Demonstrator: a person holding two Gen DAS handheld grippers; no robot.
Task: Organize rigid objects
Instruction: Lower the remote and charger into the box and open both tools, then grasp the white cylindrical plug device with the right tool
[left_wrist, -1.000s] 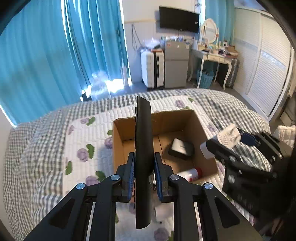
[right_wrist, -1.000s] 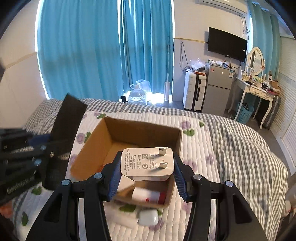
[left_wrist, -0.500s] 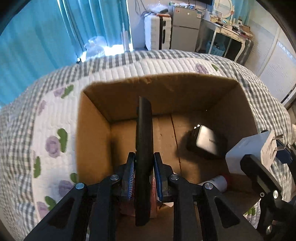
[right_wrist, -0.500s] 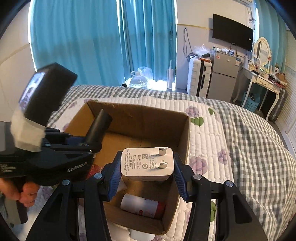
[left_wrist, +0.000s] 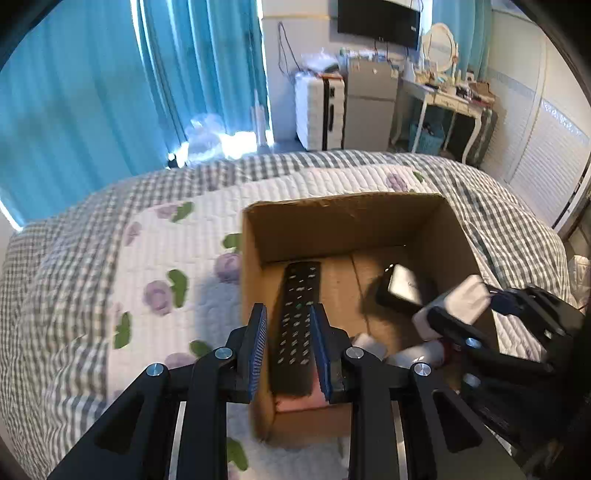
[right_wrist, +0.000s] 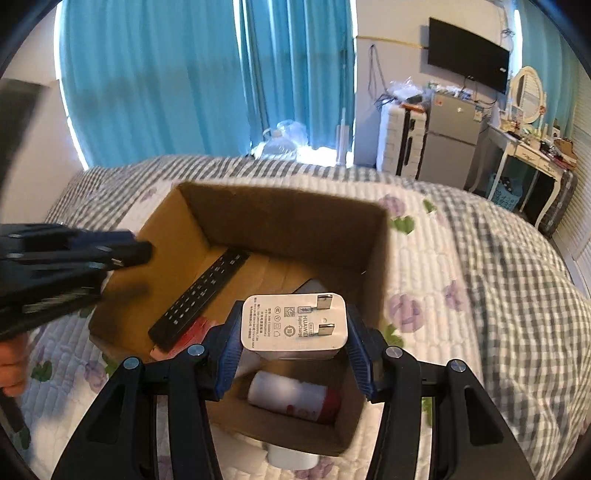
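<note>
Quilted bed (left_wrist: 110, 280), cardboard box (left_wrist: 347, 218), remote (left_wrist: 295, 325) lying lengthwise toward far wall

Cardboard box (left_wrist: 369, 218) sits open-topped on the quilted bed, flaps gone or folded, walls upright. Black remote (left_wrist: 295, 321) lies flat inside along the left wall, buttons up, near end resting on something pink (right_wrist: 195, 330). Dark power bank (left_wrist: 402, 288) with a pale face lies on the box floor toward the right. White bottle with red end (right_wrist: 291, 397) lies on its side in the near right corner. White Huawei wall charger (right_wrist: 293, 325) — prongs facing the right wrist camera — is above the box's near right side, pinched in the right claw (right_wrist: 293, 354).
</note>
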